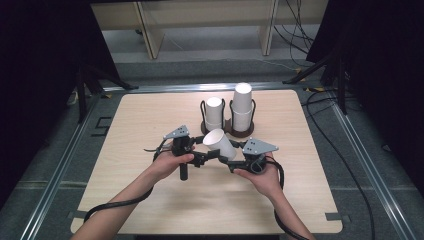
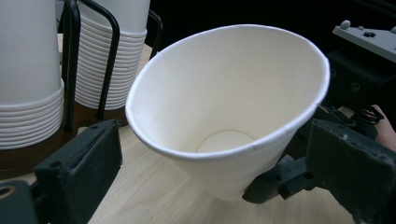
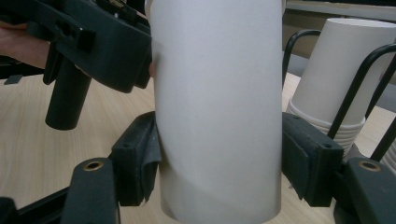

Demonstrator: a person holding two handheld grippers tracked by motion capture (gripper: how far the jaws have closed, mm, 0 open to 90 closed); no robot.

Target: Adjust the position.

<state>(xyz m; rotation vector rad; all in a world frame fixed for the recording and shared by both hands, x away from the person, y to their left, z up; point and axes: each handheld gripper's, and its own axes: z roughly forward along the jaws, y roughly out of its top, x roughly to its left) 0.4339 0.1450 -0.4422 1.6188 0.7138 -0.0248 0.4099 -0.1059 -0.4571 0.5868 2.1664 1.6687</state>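
Just above the middle of the high view, a single white paper cup (image 1: 220,144) hangs tilted over the wooden table (image 1: 150,200), its open mouth turned toward the left gripper (image 1: 206,158). The right gripper (image 1: 228,162) has it: in the right gripper view both black pads press the cup's wall from either side, and the wall looks slightly dented at the left pad (image 3: 140,161). The left gripper stands wide; in its own view its two jaws sit at the lower corners with the cup's rim (image 2: 224,154) between and above them, touching neither.

Behind, toward the top of the table, two wire holders carry stacks of cups: a shorter stack (image 1: 214,113) and a taller stack (image 1: 242,106) just to its right.

The step looks like a handover or a two-handed steadying of the cup. To do it well, I'd say the left jaws should close gently low on the wall rather than on the rim, which folds easily, and the right should ease off only once the left has firm hold. Paper crushes; light pressure is enough.
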